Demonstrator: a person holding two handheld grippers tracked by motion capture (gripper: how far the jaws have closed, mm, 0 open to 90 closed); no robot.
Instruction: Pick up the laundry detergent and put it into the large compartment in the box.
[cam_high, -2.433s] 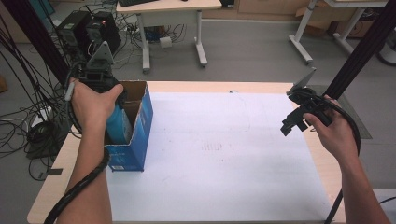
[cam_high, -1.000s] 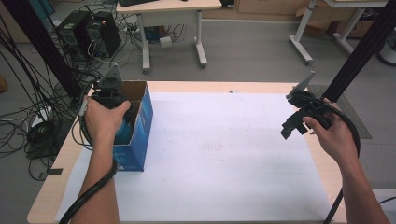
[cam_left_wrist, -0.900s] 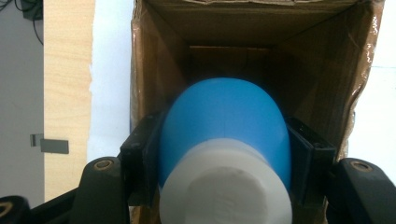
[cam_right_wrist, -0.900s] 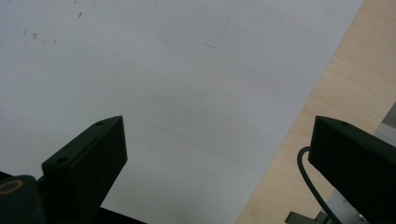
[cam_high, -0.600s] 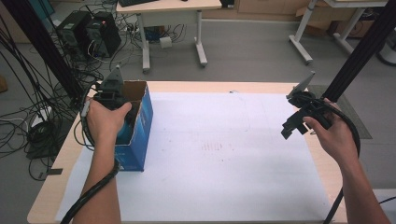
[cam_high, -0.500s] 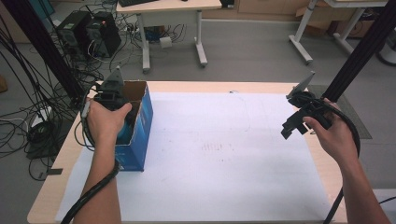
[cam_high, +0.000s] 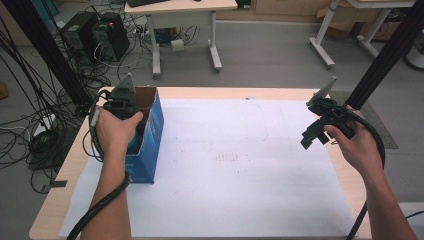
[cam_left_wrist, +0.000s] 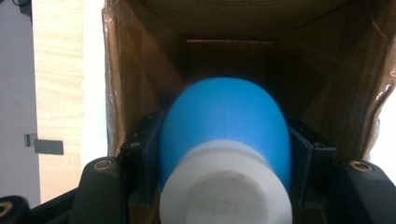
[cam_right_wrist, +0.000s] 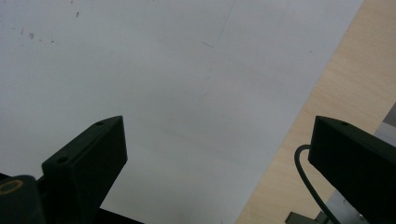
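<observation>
A tall open cardboard box (cam_high: 151, 142) with blue outer walls stands at the table's left side, and its brown inside (cam_left_wrist: 224, 28) faces the left gripper view. My left gripper (cam_left_wrist: 224, 140) points down into the box, shut on a rounded blue object with a white cylindrical end (cam_left_wrist: 224, 126). The black pads (cam_left_wrist: 142, 158) press both flanks of the object. From above, the person's left hand (cam_high: 116, 131) covers that gripper over the box mouth. My right gripper (cam_high: 311, 137) hovers open over the right edge of the white paper (cam_right_wrist: 163, 70), with nothing between its fingers (cam_right_wrist: 88, 154).
A large white paper sheet (cam_high: 240, 170) covers most of the wooden table (cam_high: 55, 200). Cables and computer towers (cam_high: 97, 32) lie on the floor at the left. A black frame post (cam_high: 385, 55) rises at the right, with another desk (cam_high: 180, 10) behind.
My left gripper has shifted forward and right and gone down into the box mouth with the blue object. The right gripper has barely moved.
</observation>
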